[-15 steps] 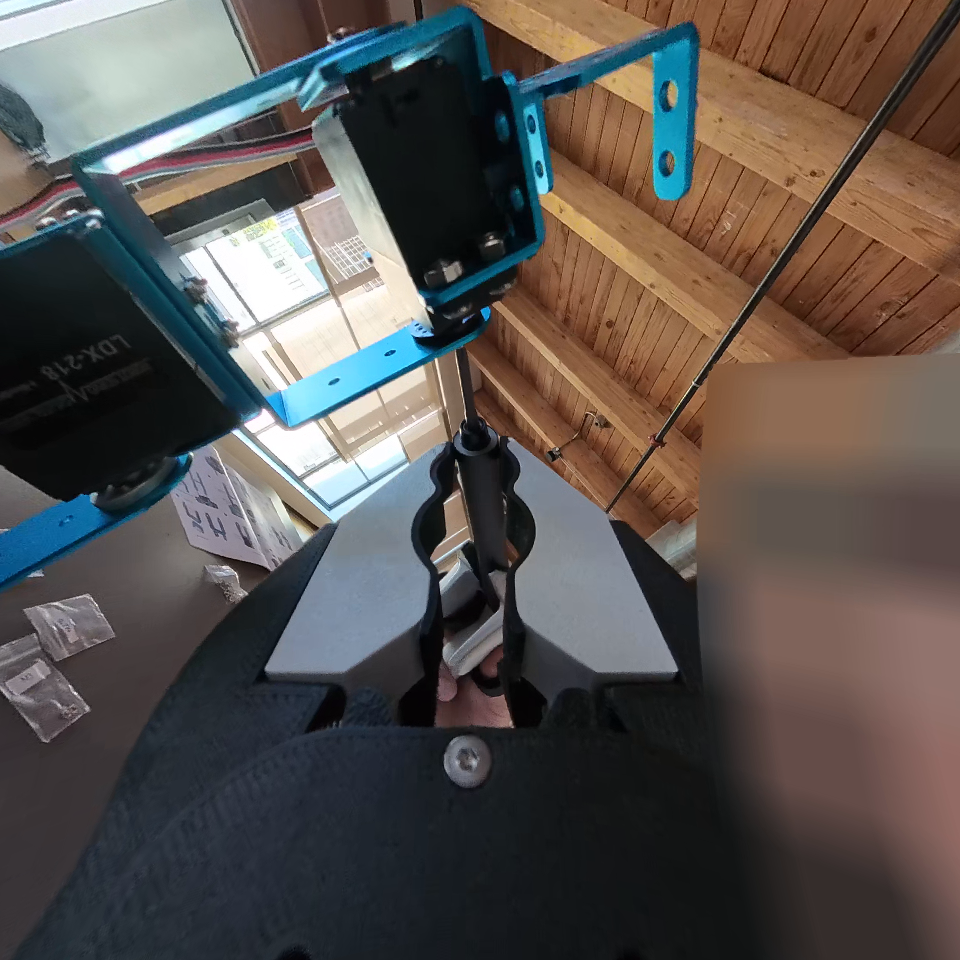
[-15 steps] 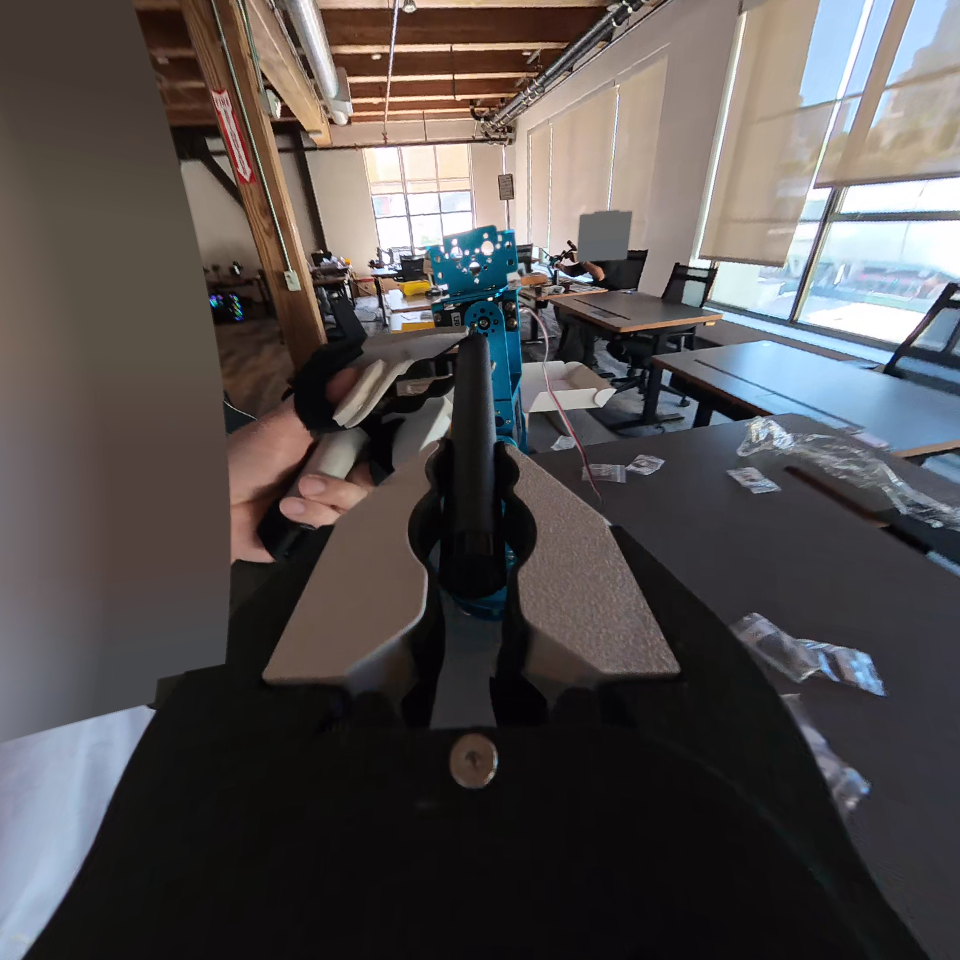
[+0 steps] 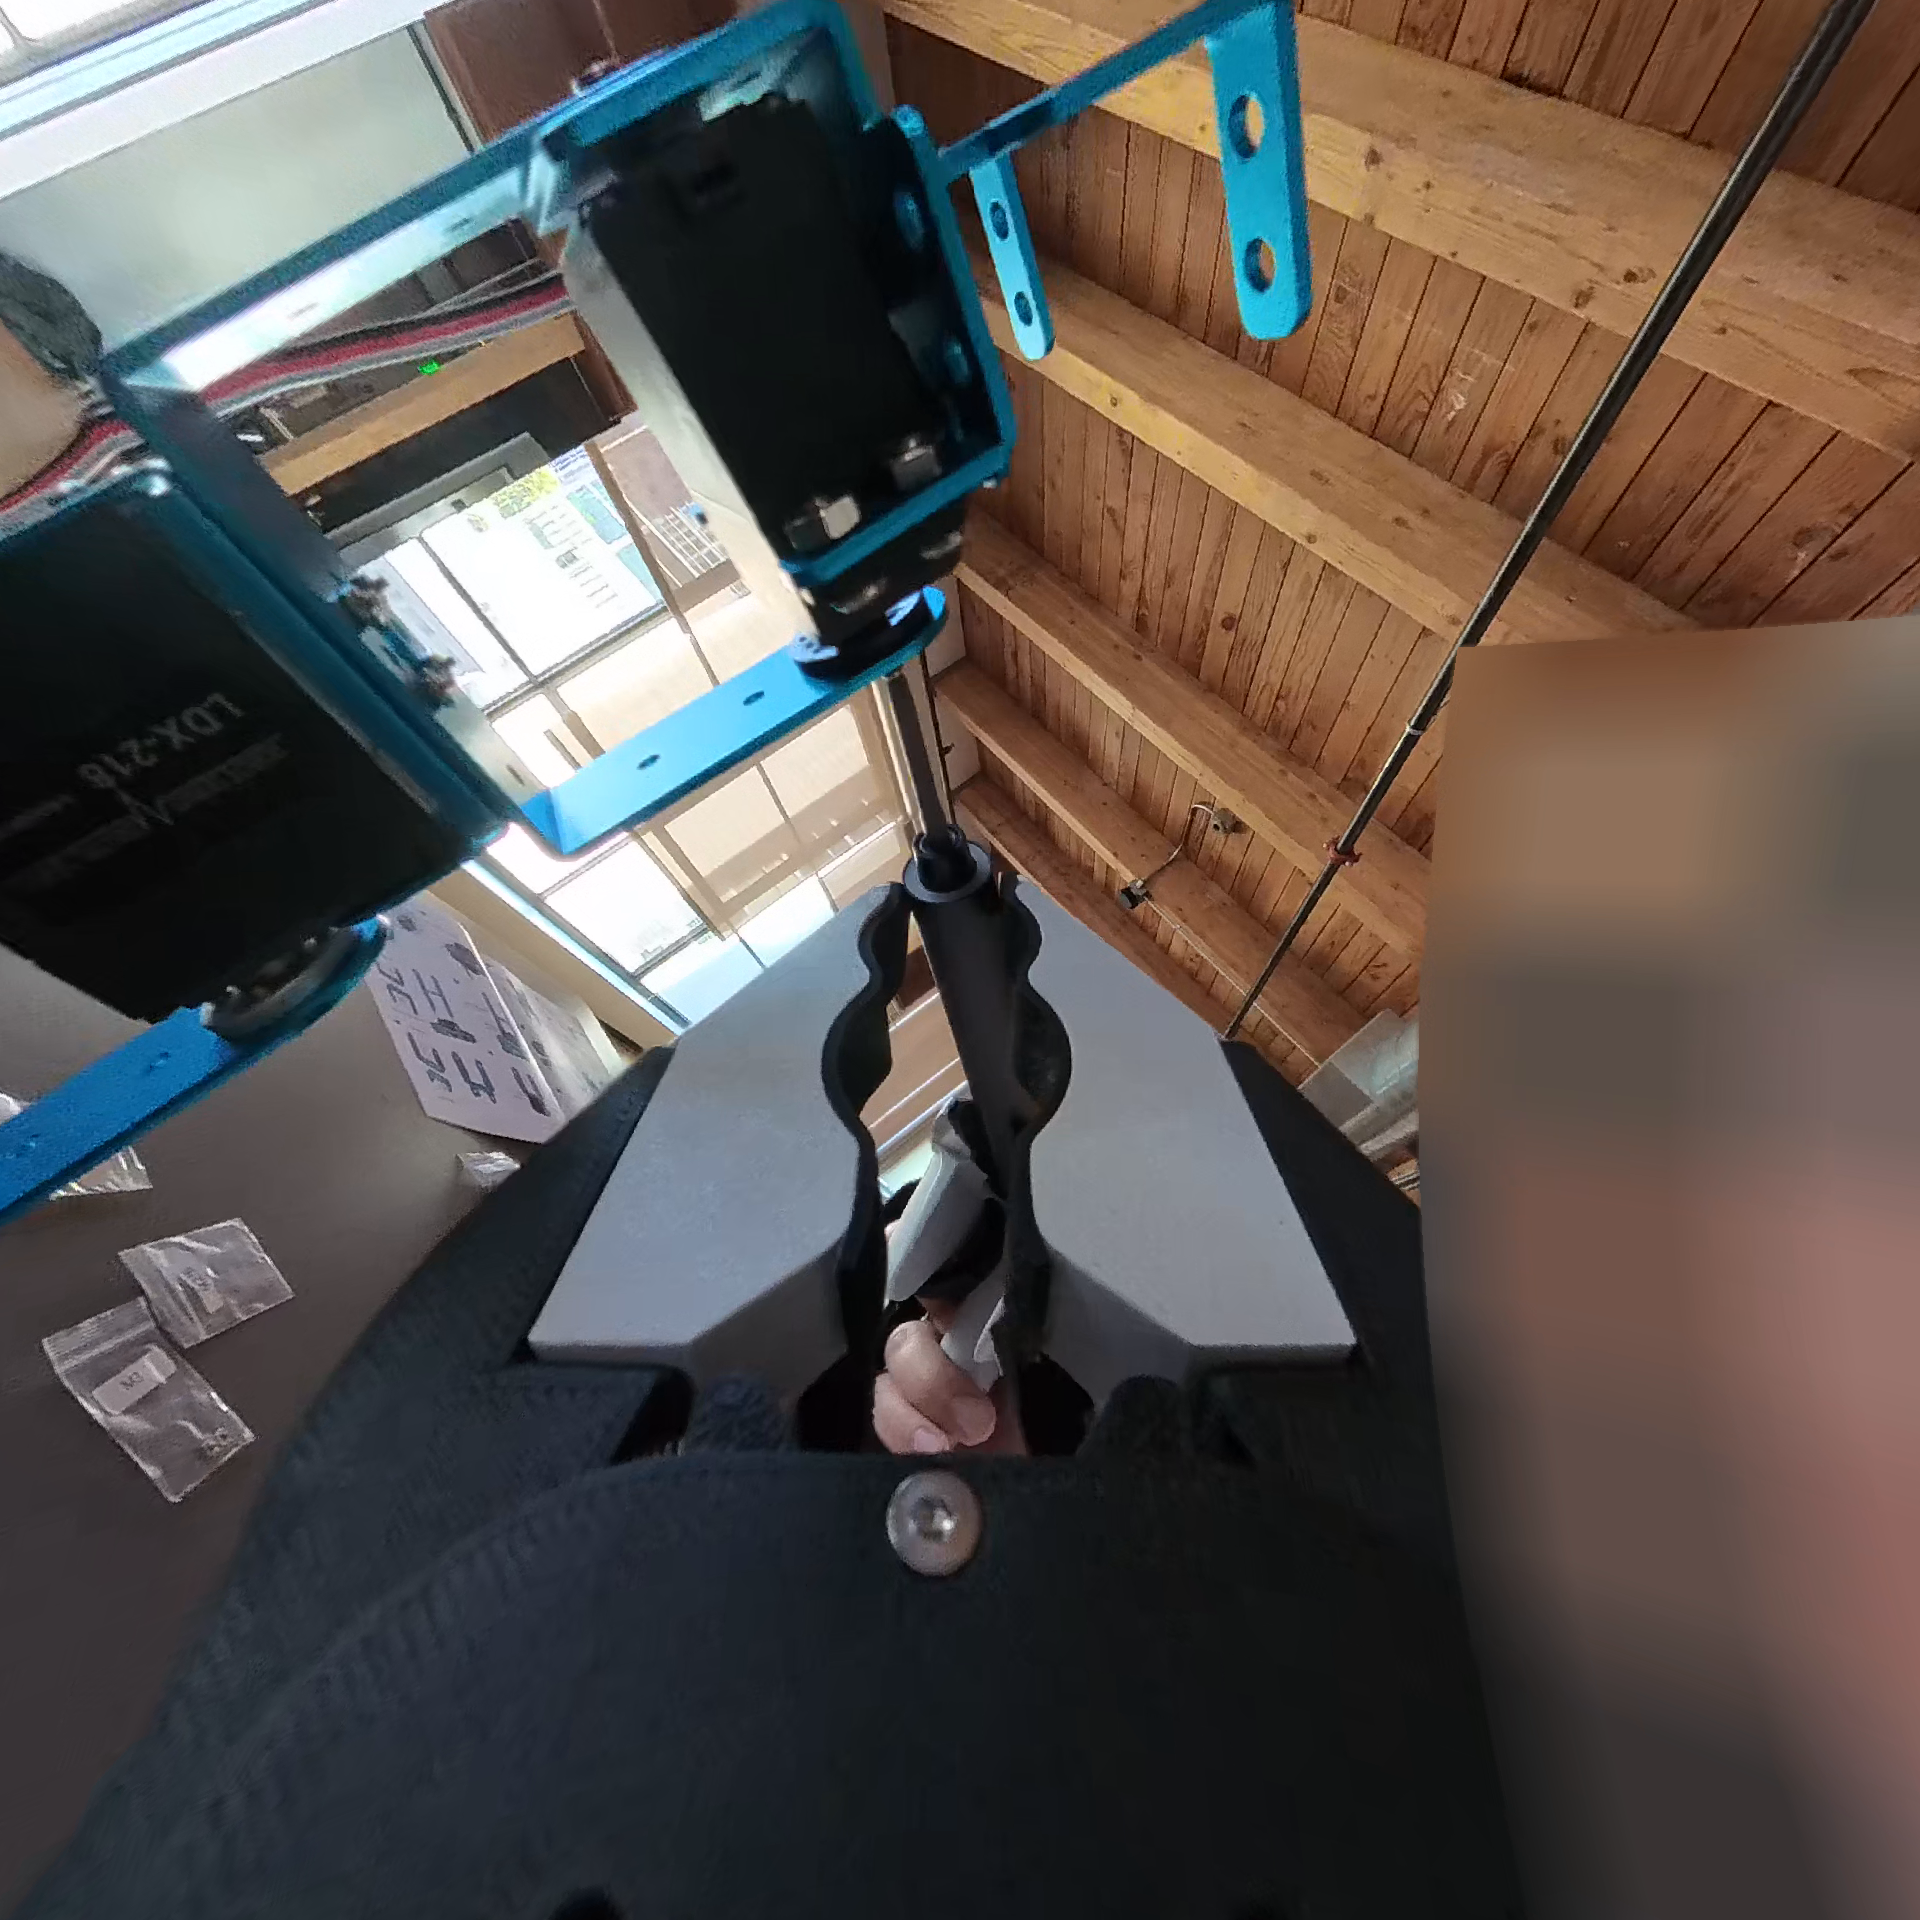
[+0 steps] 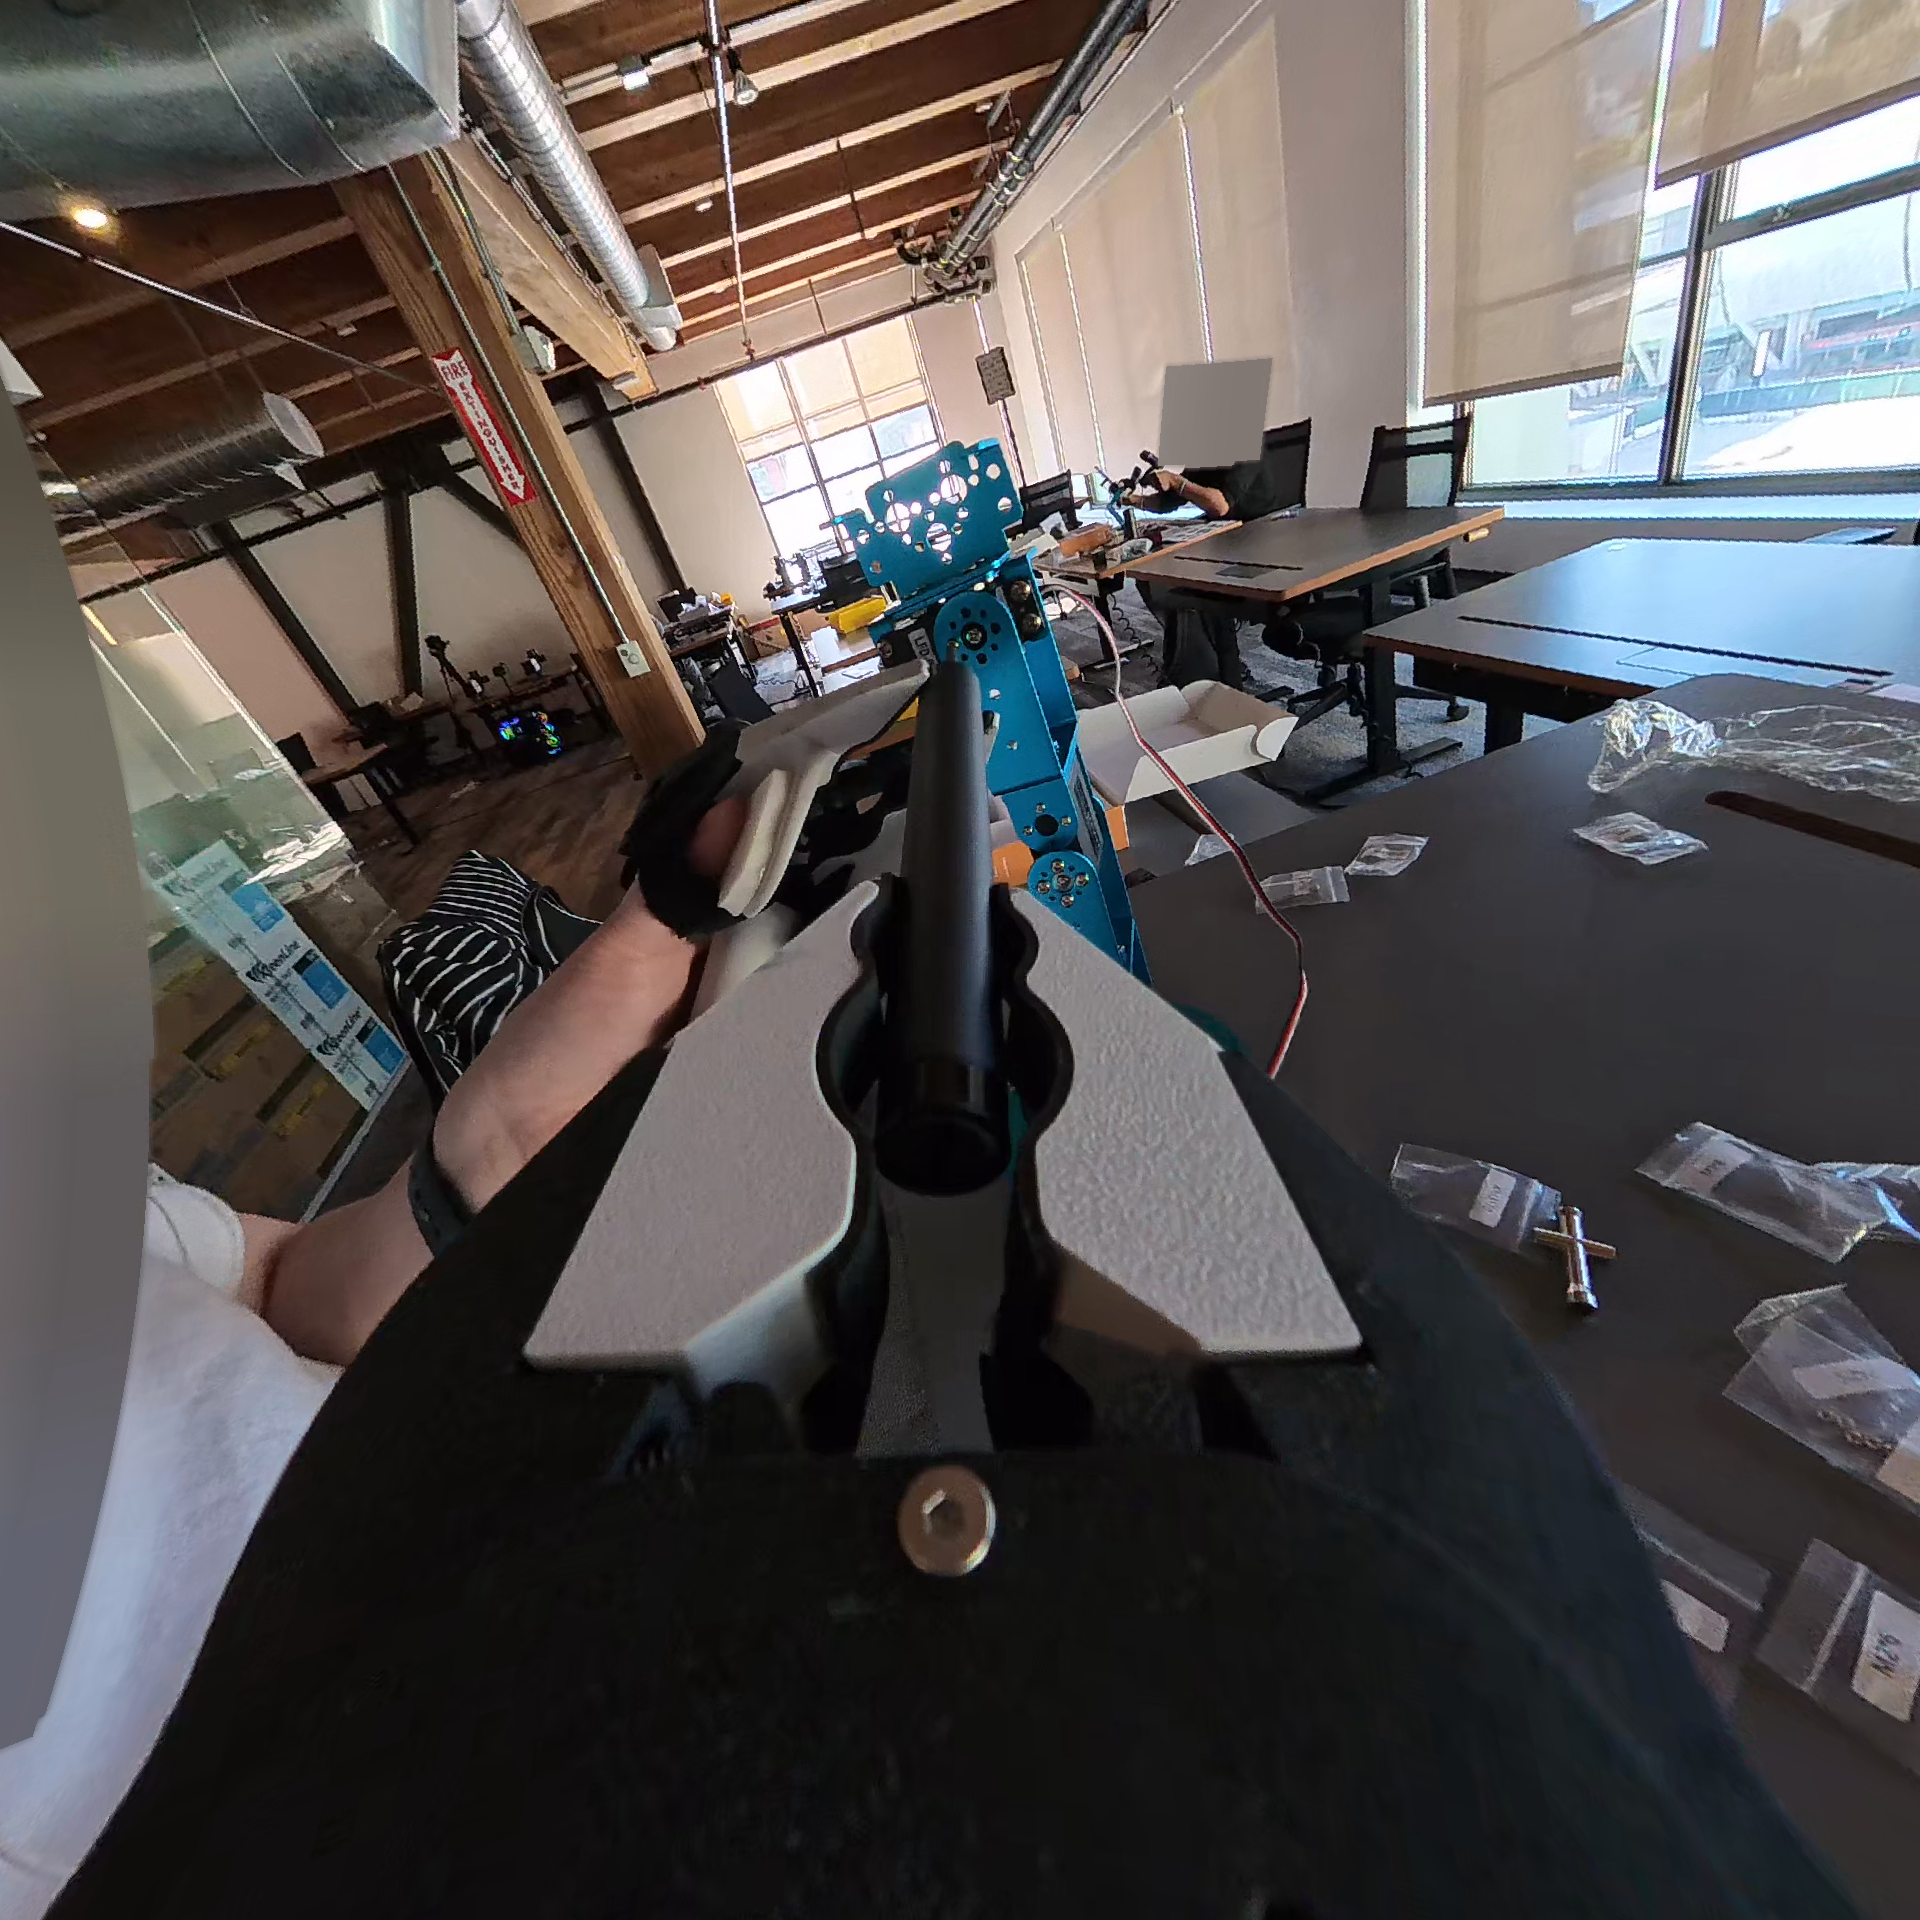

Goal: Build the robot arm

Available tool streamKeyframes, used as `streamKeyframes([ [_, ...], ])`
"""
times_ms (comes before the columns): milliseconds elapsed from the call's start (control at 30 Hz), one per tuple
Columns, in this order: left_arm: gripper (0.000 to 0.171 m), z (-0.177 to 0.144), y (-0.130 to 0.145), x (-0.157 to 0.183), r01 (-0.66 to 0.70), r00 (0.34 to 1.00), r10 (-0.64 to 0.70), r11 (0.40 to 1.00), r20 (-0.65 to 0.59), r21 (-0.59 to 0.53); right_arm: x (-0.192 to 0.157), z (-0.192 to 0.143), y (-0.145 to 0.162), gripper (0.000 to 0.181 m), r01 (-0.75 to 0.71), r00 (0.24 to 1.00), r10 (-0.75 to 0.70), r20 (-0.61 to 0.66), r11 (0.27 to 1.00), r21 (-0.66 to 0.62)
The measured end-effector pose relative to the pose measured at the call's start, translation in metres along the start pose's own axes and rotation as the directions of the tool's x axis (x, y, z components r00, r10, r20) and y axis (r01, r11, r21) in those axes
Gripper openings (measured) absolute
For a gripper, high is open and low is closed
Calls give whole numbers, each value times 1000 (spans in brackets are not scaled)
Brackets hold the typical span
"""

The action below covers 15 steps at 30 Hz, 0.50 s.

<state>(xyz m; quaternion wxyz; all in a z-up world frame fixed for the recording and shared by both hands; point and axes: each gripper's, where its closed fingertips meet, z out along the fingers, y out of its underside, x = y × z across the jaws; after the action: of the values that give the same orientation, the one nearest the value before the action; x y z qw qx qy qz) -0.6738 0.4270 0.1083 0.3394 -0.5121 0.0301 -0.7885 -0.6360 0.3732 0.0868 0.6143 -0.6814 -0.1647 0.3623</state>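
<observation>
Both grippers, left (image 3: pixel 951 1049) and right (image 4: pixel 940 1023), jaws closed on one black screwdriver (image 4: pixel 940 894), tip under blue servo bracket (image 3: pixel 727 727) above tabletop (image 4: pixel 1558 987). Stiff, light, smooth; best held mid-handle.

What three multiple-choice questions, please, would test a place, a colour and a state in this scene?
1. Where does the cross-shaped metal tool lie? A on the floor; B on the dark table; C on a chair.
2. What colour is the bracket around the black motor? A red; B yellow; C blue.
3. How are the right tongs? A shut on the screwdriver; B open and empty; C shut on a cup.
Answers: B, it rests on the tabletop among small bags; C, its metal shows blue; A, the black handle sits clamped between them.
</observation>
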Motion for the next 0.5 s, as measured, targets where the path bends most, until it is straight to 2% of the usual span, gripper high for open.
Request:
streamKeyframes([
  [500,15,-9,-3,1,35,999,-35,999,38,3,-8,6,13,17,-222,975,223,16,973,-57],
])
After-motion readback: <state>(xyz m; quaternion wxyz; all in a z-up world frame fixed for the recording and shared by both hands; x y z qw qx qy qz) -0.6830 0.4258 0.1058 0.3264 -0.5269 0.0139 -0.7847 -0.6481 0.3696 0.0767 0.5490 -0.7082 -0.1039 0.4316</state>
